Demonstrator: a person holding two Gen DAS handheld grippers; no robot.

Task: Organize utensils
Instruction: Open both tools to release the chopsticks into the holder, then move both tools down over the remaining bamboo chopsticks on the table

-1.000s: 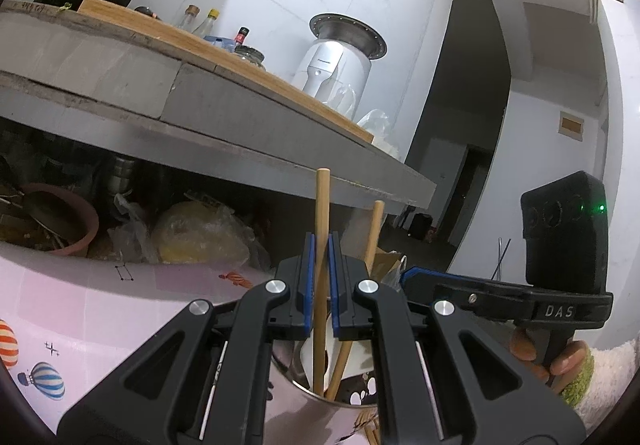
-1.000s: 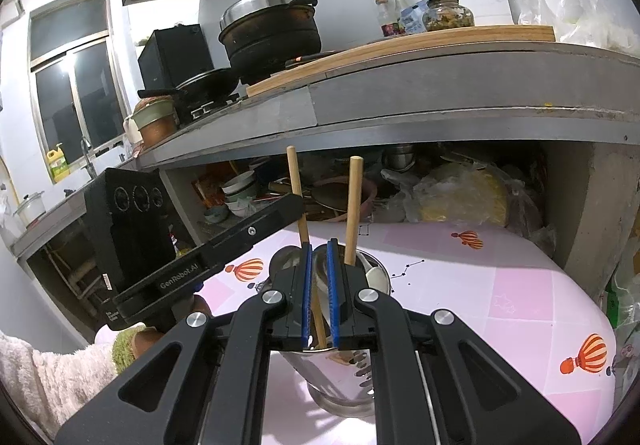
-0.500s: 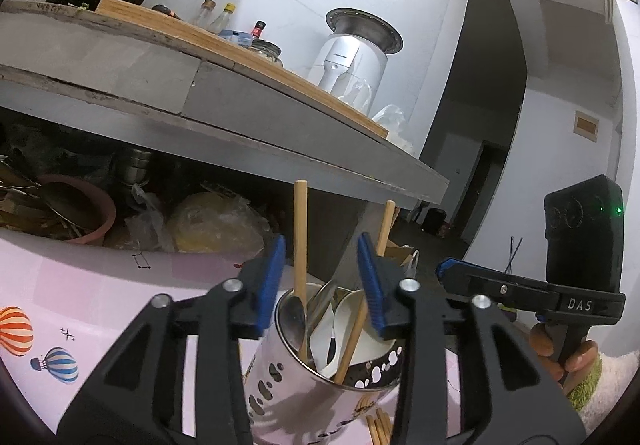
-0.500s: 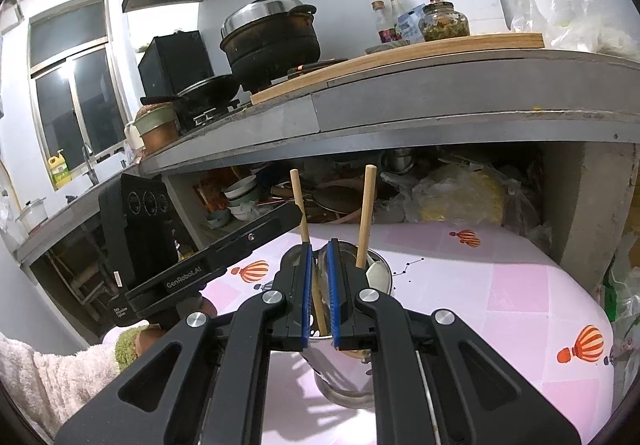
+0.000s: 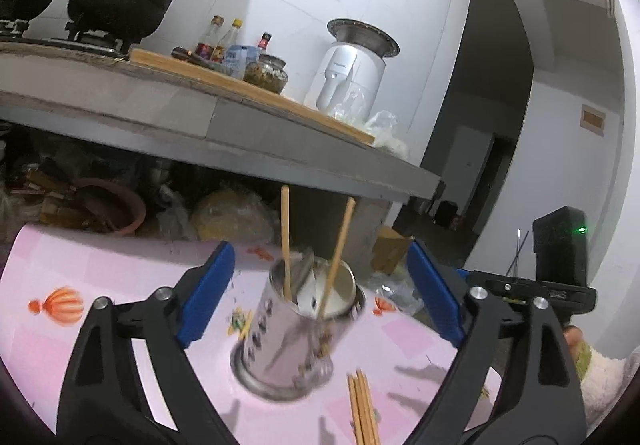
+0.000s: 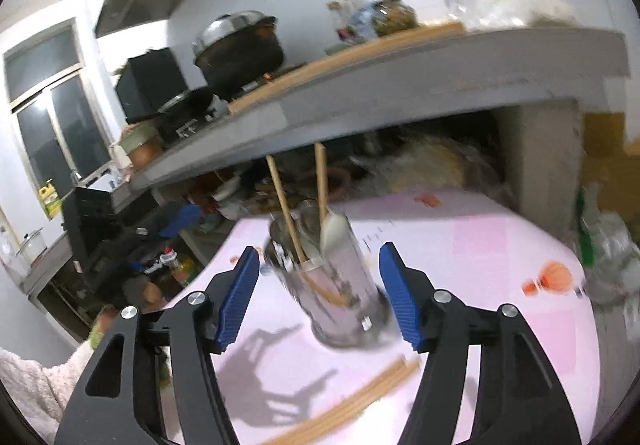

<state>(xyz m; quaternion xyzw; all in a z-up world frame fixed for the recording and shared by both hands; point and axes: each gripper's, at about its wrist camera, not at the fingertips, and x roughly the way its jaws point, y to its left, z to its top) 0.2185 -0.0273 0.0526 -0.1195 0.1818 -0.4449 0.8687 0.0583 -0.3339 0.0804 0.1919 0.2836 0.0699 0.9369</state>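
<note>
Nearest in both wrist views, a bundle of loose chopsticks [image 5: 362, 405] lies flat on the pink balloon-print tablecloth [image 5: 100, 273], just in front of the holder. They look light, stiff and smooth, likely to roll or slip, so the surest hold is probably across the middle of a pair with the pads square to the shafts. The left gripper [image 5: 320, 289] has its jaws opening, already wide, with nothing pressed between the blue pads; the right gripper [image 6: 320, 293] is opening too, somewhat narrower, and also empty. Beyond both stands the perforated steel utensil holder [image 5: 296, 333], upright near the table's middle, shiny and seemingly light enough to tip if knocked. Two wooden handles [image 5: 285, 237] and a white spoon [image 6: 333, 231] stand up from it. Farther off runs the grey counter [image 5: 224, 133].
</note>
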